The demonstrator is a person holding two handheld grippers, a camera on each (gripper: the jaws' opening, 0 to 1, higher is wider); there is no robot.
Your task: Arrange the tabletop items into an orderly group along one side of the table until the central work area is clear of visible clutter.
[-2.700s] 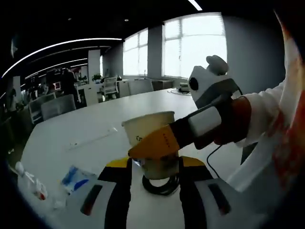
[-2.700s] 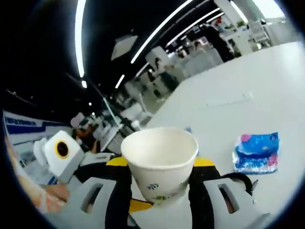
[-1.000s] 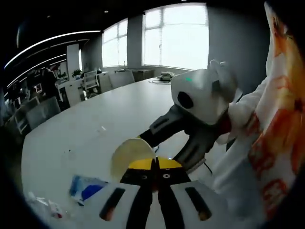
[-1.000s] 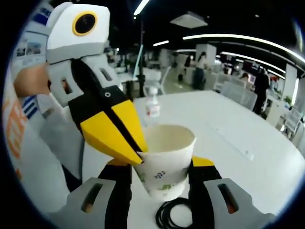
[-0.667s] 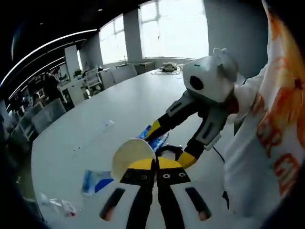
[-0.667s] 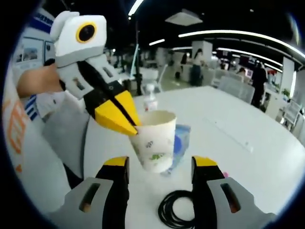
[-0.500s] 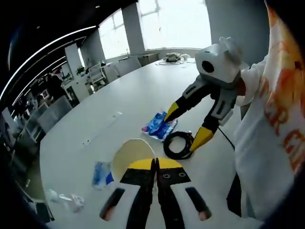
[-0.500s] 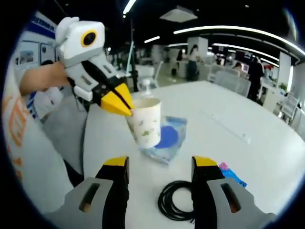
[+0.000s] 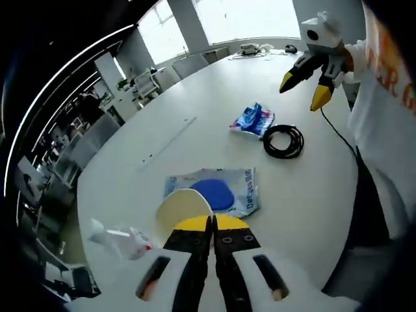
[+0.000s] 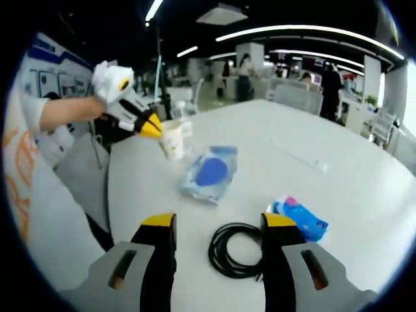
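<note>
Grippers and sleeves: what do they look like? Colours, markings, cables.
Both alike: left gripper and right gripper have yellow-tipped black jaws on light grey bodies with dark slots. A thin black cable hangs from the right. White sleeve; white top with orange print.

Big open-plan office w/ dark ceiling (image 10: 84, 16) crossed by long curved light strips (image 10: 312, 30). Bright windows (image 9: 244, 18) along far wall in left gripper view, grey wall beside. Large white surface (image 9: 195, 140), rounded edge. Office chairs (image 9: 188, 65) and desks in bkgd; people standing far off (image 10: 331, 81). Blue-white wall graphic (image 10: 49, 75) at left in right gripper view.
</note>
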